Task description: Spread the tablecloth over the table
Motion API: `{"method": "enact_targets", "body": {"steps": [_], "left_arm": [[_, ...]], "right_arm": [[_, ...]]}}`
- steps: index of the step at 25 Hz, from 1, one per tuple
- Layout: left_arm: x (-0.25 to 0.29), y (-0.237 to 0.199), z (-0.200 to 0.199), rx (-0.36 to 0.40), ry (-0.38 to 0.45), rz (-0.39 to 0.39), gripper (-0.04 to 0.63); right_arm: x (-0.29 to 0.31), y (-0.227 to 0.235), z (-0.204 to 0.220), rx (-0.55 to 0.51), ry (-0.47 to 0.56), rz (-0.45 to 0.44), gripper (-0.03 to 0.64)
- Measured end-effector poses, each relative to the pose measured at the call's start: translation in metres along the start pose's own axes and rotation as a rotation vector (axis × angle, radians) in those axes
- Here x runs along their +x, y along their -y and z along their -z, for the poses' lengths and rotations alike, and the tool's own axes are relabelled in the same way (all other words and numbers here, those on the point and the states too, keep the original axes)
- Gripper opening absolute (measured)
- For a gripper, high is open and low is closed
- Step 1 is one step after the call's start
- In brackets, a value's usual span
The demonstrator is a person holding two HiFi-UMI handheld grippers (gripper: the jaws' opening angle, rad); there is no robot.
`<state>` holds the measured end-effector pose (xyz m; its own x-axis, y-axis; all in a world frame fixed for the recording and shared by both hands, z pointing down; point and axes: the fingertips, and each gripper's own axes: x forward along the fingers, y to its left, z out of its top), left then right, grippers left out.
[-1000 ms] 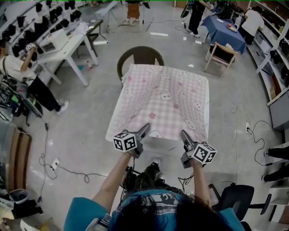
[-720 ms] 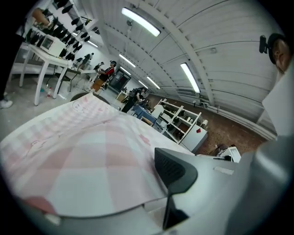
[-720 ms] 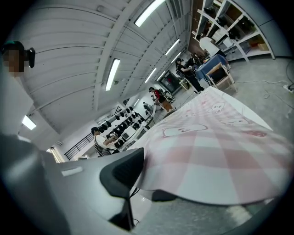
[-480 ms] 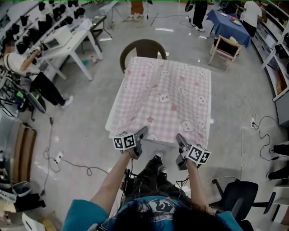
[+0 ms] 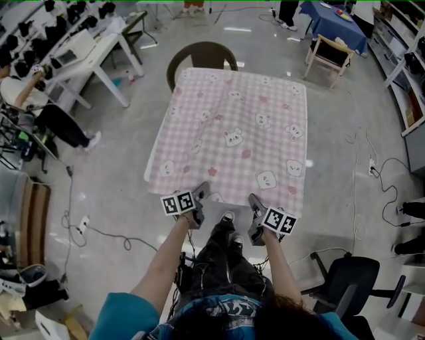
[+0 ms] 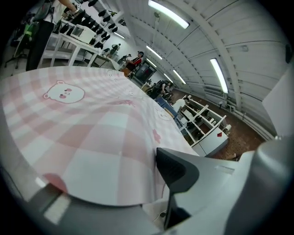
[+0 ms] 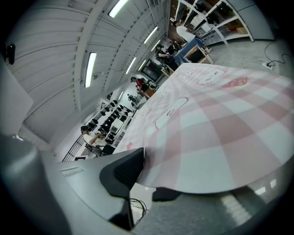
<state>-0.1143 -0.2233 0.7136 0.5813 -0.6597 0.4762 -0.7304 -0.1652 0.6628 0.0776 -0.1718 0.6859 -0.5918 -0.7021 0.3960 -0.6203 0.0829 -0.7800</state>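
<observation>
Cloth: pink checked tablecloth (image 5: 232, 126) lies flat over the table, near hem hanging
Left gripper (image 5: 200, 193): narrow jaws, just been easing apart, hem still between them
Right gripper (image 5: 255, 202): pinching the hem
Left to do: release both corners
Change: a second ago the tablecloth was ridged and the grippers were higher

The left gripper (image 6: 115, 195) has a pink-checked cloth (image 6: 96, 137) between its jaws, which have just been opening. The dark pad (image 6: 177, 170) on the right touches the hem, and the cloth runs smooth and flat ahead of the jaws. A bear print (image 6: 64, 92) lies ahead to the left. Far ahead stand shelves (image 6: 200, 128), white tables (image 6: 76, 43) and a person (image 6: 136, 60), under ceiling lights (image 6: 169, 13).
</observation>
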Motion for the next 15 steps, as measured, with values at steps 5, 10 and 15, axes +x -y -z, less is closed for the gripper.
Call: {"method": "enact_targets", "body": {"steps": [5, 10, 15], "left_arm": [[0.004, -0.012, 0.006, -0.023, -0.017, -0.046, 0.132], [0.004, -0.018, 0.003, -0.035, -0.025, -0.061, 0.12], [-0.002, -0.019, -0.001, -0.015, -0.015, -0.076, 0.177]], "right_arm": [[0.008, 0.015, 0.013, 0.014, -0.034, 0.031, 0.058], [0.018, 0.016, 0.017, -0.046, -0.06, 0.066, 0.071], [0.009, 0.013, 0.016, -0.066, -0.077, 0.069, 0.13]]}}
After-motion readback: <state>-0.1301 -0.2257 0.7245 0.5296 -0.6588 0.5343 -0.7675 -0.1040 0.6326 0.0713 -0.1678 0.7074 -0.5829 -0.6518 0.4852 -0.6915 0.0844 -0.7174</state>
